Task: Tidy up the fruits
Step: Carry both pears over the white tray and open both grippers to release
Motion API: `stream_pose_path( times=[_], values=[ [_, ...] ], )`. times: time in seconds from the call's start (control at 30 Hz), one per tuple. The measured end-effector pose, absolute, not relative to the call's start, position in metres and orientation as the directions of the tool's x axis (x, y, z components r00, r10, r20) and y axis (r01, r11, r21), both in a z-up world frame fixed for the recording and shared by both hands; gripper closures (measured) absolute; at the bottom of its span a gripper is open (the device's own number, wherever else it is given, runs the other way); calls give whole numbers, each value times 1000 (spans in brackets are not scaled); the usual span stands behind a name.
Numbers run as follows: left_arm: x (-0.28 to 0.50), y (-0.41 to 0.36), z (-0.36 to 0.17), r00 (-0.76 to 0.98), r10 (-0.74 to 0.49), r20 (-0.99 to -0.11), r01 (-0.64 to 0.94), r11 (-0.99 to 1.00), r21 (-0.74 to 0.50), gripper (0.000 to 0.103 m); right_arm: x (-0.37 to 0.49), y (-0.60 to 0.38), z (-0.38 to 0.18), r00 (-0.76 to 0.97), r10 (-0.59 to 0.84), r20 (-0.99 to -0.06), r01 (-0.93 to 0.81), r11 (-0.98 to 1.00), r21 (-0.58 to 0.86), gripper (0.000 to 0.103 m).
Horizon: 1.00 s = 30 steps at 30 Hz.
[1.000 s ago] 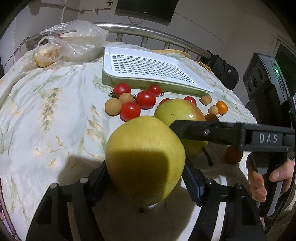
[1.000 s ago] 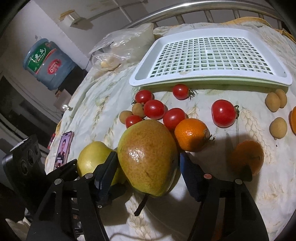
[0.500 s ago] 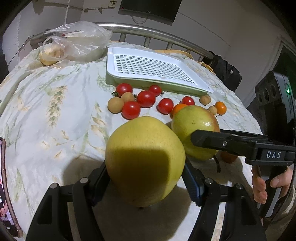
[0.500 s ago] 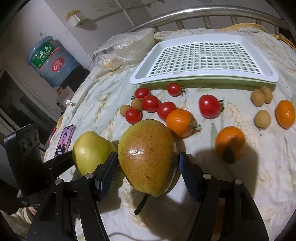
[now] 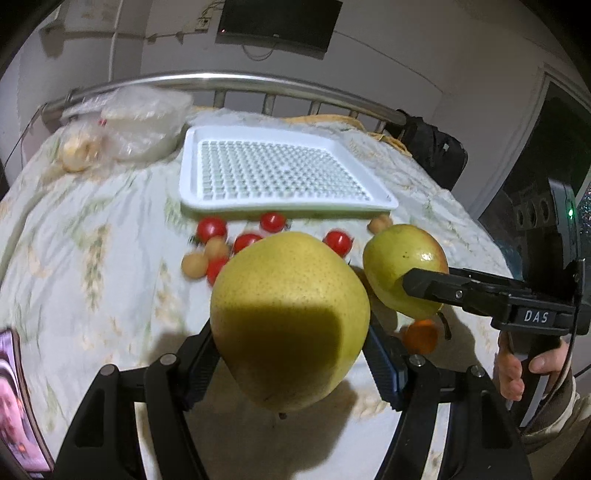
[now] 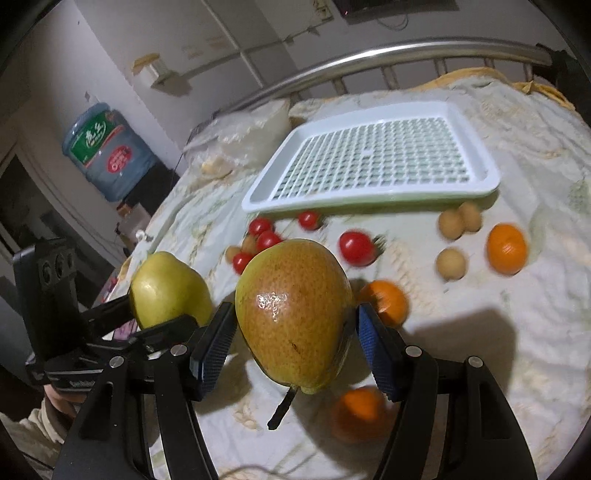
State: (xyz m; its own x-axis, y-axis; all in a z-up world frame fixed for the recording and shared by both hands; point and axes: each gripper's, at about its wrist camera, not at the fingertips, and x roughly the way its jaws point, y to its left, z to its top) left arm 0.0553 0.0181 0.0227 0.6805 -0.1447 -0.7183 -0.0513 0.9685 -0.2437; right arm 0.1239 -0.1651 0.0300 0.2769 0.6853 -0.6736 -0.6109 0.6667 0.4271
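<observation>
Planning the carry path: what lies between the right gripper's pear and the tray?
In the right wrist view, cherry tomatoes and small tan fruits lie on the cloth between the pear and the tray.

White plastic tray (image 5: 373,201), perforated; glossy speckled pear (image 6: 295,314); matt printed cloth (image 5: 92,229); shiny metal rail (image 6: 424,50).

Walls (image 5: 424,55): painted pale, dimly lit | Screen (image 5: 275,26): dark, mounted high on the wall | Bed rail (image 5: 229,79): metal, curved behind a leaf-printed sheet (image 5: 92,258) | Water jug (image 6: 107,151): blue, stood by the wall | Conduit (image 6: 236,55): run along the wall
</observation>
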Motion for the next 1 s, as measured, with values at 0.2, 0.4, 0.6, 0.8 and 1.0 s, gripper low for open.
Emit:
stream_pose_path(
  times=[0.2, 0.4, 0.6, 0.8, 1.0],
  values=[
    [101, 22, 43, 684, -146, -714, -29, 974, -227, 29, 154, -177, 52, 354, 672, -650, -608, 694, 386, 38],
    [167, 31, 47, 657, -121, -744, -57, 976, -209, 29, 202, -168, 69, 417, 645, -640, -601, 724, 338, 38],
    [230, 51, 32, 608, -118, -785, -117, 965, -235, 29, 269, -139, 66, 439, 597, -672, -570, 763, 306, 38],
    [287, 69, 18, 576, -91, -812, -173, 958, -230, 29, 327, -111, 52, 454, 551, -700, -534, 797, 282, 40],
    [337, 81, -1, 543, -62, -837, -230, 948, -219, 29, 381, -93, 45, 462, 534, -708, -515, 812, 276, 93]
  ],
)
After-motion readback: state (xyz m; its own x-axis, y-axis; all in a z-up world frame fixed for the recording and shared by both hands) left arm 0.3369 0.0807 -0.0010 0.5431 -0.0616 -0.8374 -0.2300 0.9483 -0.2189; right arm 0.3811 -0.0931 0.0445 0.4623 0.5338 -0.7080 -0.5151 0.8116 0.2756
